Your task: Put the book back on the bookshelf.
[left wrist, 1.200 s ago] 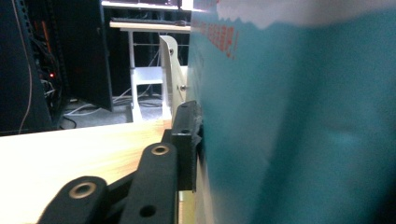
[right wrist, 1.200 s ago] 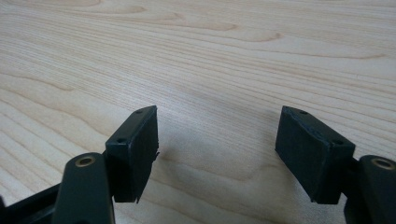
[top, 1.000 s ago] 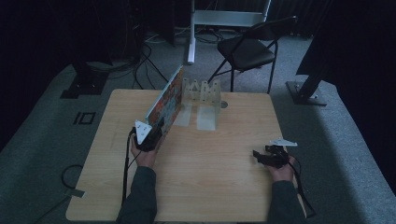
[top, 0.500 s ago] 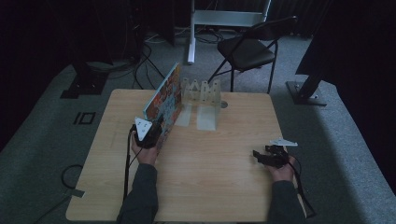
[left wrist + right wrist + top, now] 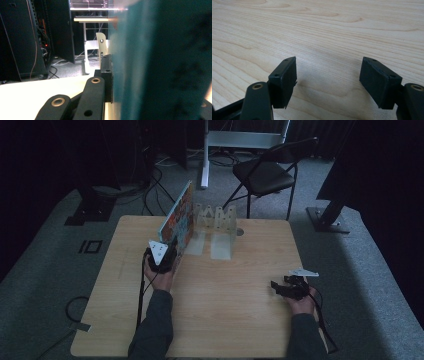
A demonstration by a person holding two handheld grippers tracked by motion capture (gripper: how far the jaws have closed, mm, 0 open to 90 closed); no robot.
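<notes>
Beside white rack (image 5: 216, 217), left gripper (image 5: 162, 257) clamps book (image 5: 180, 220) upright; probably not slotted yet. Right gripper (image 5: 285, 287) wide, empty.

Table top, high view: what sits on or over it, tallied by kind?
Books: 1, a colourful book standing on edge, clamped by the left gripper
Racks: 1, a pale slotted rack
Grippers: 2, left and the right gripper, whose jaws are open with nothing between them
Total: 4
</notes>
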